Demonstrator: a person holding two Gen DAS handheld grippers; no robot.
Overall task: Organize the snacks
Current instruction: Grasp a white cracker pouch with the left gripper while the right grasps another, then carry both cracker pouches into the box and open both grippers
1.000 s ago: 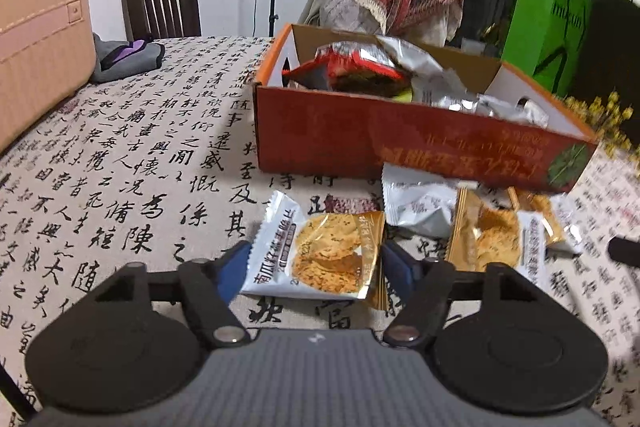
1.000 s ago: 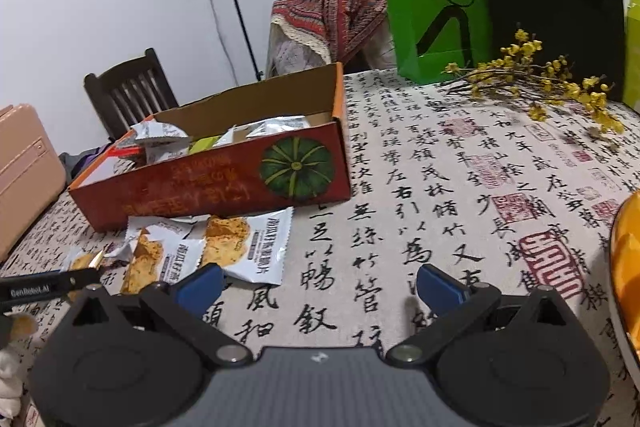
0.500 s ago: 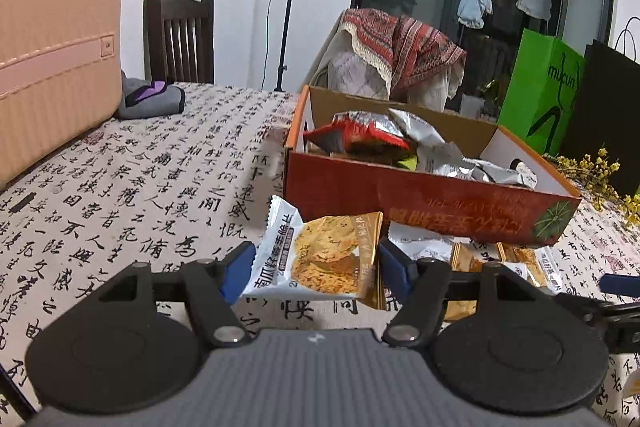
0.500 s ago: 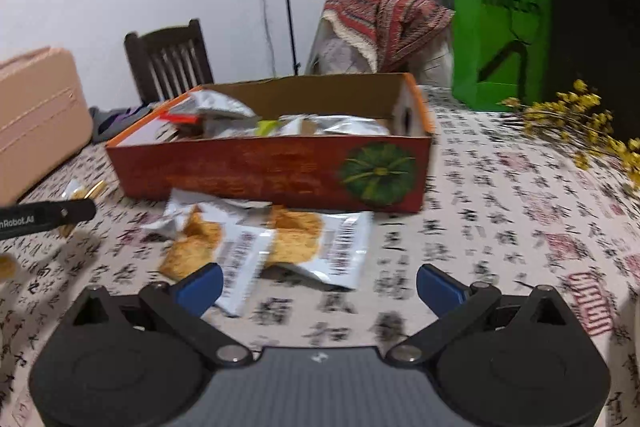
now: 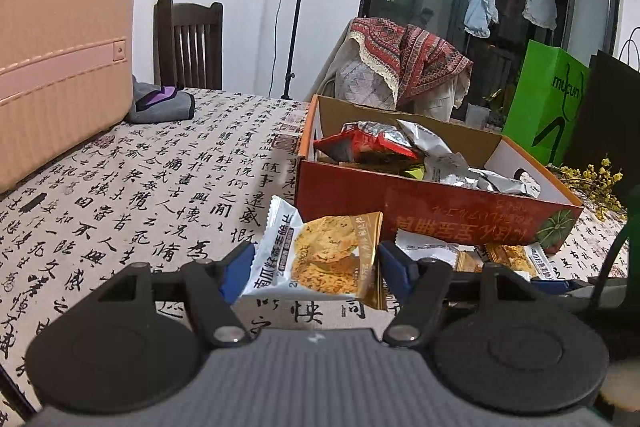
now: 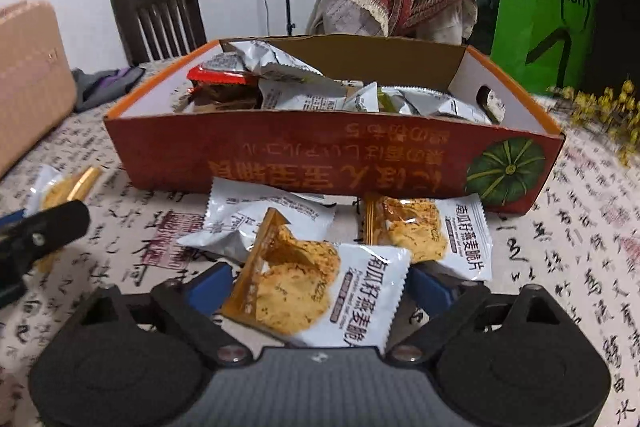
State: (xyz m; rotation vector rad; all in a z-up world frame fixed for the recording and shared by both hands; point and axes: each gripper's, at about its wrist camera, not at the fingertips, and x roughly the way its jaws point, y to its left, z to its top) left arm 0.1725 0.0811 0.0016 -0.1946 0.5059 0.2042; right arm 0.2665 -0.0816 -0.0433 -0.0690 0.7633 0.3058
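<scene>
A red-orange cardboard box [image 5: 432, 215] [image 6: 320, 155] holds several silver and red snack packets. My left gripper [image 5: 316, 267] is shut on a white-and-gold cracker packet [image 5: 320, 259], held just above the tablecloth to the left of the box front. In the right wrist view, my right gripper [image 6: 320, 285] straddles another cracker packet [image 6: 316, 291] lying in front of the box. Its jaws are closing, and the pads stand at the packet's edges without squeezing it. A third cracker packet [image 6: 424, 235] and a silver-white packet [image 6: 248, 223] lie against the box front.
A pink suitcase [image 5: 60, 75] stands at the table's left with a grey cloth bundle [image 5: 160, 103] beside it. A dark wooden chair [image 5: 188, 43] and a chair draped in patterned cloth [image 5: 404, 63] are behind. A green bag [image 5: 548, 107] and yellow flowers [image 5: 596, 183] sit right of the box.
My right gripper has swept left across the table to the packets in front of the box and now has one between its jaws. My left gripper has lifted its packet slightly.
</scene>
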